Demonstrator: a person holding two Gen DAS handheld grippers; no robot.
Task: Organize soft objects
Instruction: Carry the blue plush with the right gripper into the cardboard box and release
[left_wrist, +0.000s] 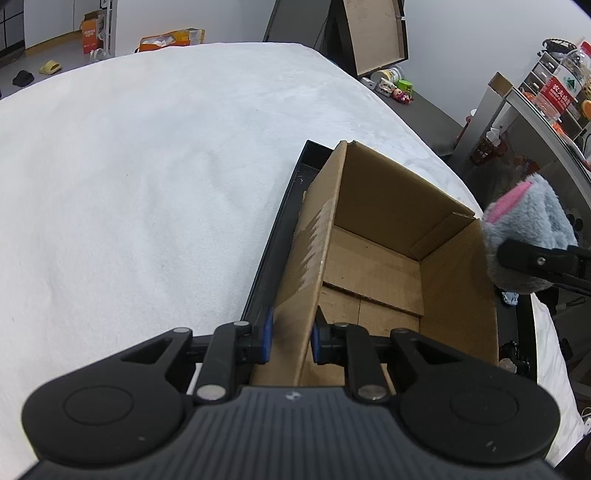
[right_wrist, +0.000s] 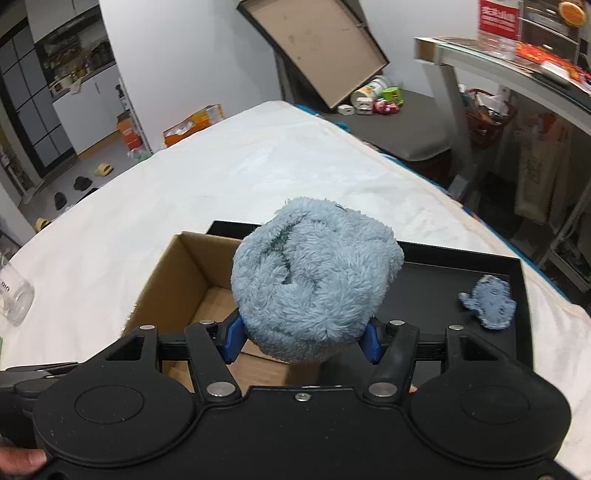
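The left gripper (left_wrist: 291, 338) has its jaws clamped narrow on the near wall of the open cardboard box (left_wrist: 373, 258), which stands in a black tray (right_wrist: 461, 273) on the white bed (left_wrist: 147, 177). The right gripper (right_wrist: 301, 341) grips a fluffy blue plush toy (right_wrist: 314, 277) above the box's edge, while a small blue cloth toy (right_wrist: 489, 302) lies in the tray beside it.

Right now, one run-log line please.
left gripper: shut on cardboard box wall | right gripper: holds blue plush toy | box: empty
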